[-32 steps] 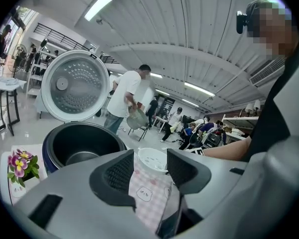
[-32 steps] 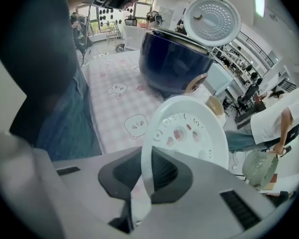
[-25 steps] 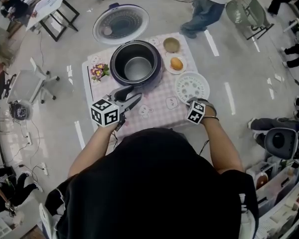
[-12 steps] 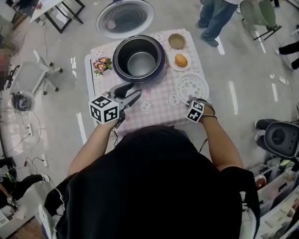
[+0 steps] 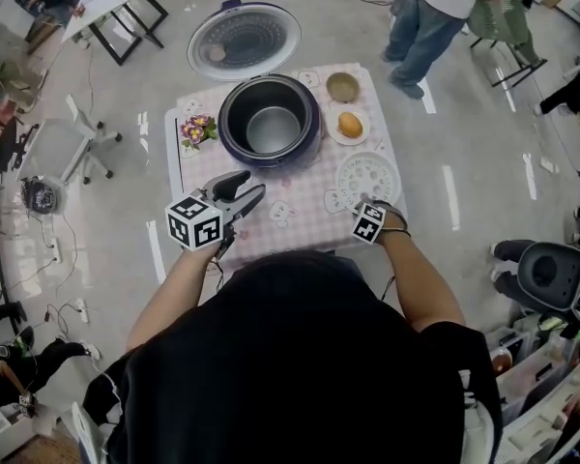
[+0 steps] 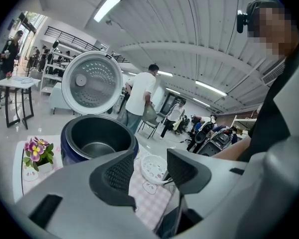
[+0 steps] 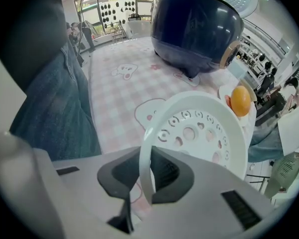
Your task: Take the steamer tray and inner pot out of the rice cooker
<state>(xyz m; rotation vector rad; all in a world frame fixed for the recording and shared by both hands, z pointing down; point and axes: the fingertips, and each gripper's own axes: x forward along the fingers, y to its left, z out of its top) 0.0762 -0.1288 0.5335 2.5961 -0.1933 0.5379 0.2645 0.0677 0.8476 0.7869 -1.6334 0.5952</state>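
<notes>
The dark blue rice cooker point(image 5: 271, 153) stands open at the table's middle, its lid point(image 5: 244, 42) swung back, with the grey inner pot point(image 5: 271, 129) inside. In the left gripper view the pot point(image 6: 97, 148) shows beyond the jaws. My left gripper point(image 5: 251, 189) hovers open and empty in front of the cooker. The white perforated steamer tray point(image 5: 367, 177) is out of the cooker, low over the cloth at the right. My right gripper point(image 7: 149, 176) is shut on the near rim of the tray point(image 7: 199, 133), pointing steeply down. Its jaws have just been opening a little, with the rim still between them.
A plate with an orange round food point(image 5: 349, 124) and a small bowl point(image 5: 342, 86) sit beyond the tray, close to its far edge. A flower pot point(image 5: 195, 129) stands left of the cooker. The table is small, with pink checked cloth point(image 5: 300, 216). A person point(image 5: 435, 17) stands beyond it.
My right gripper has sunk toward the cloth with the steamer tray in it. The left gripper has hardly moved.
</notes>
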